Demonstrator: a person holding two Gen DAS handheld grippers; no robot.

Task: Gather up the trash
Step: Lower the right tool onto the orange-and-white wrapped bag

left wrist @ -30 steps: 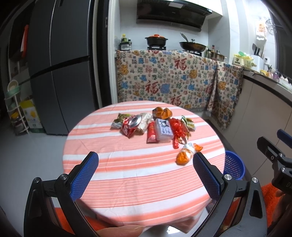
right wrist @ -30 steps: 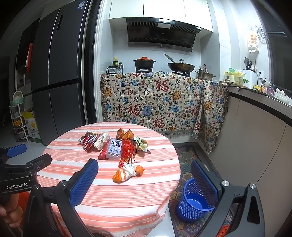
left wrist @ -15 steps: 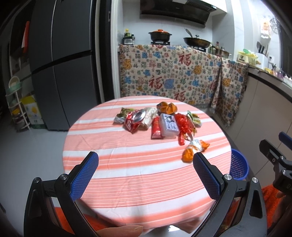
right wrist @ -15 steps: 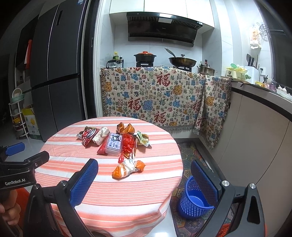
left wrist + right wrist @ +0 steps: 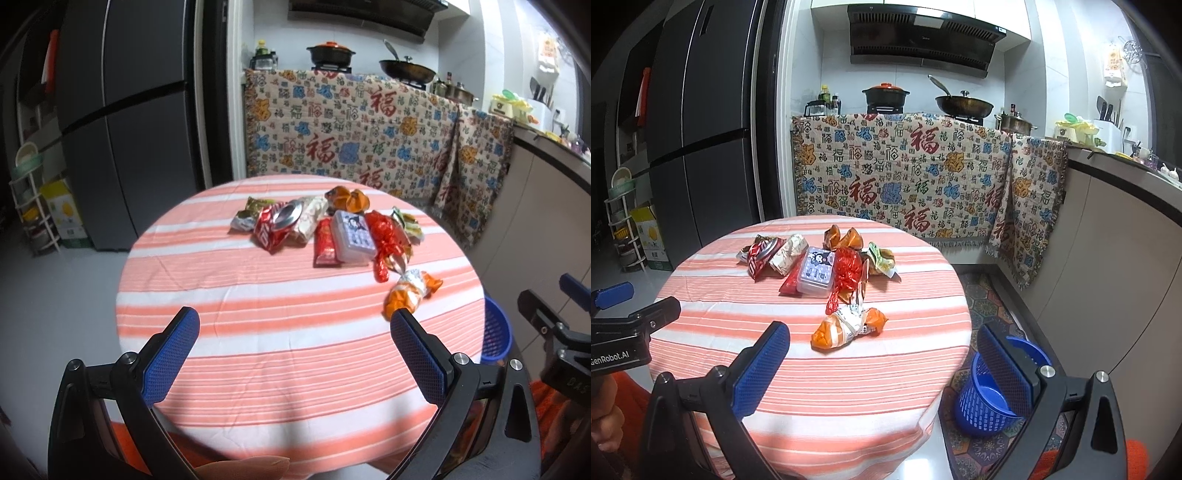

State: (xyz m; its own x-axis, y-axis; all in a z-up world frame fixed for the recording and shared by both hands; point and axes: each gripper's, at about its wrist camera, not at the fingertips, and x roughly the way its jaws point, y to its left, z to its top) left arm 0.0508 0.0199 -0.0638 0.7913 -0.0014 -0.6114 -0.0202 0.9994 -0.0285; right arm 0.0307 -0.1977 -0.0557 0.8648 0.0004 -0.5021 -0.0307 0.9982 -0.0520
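Where wrappers cluster, crumpled, red, orange

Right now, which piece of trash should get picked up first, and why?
Probably the orange wrapper. It lies by itself at the near edge of the trash pile on the striped table, closest to the open right tool, and the blue basket sits on the floor just right of the table. So I'd ease the right tool forward and down over that wrapper.
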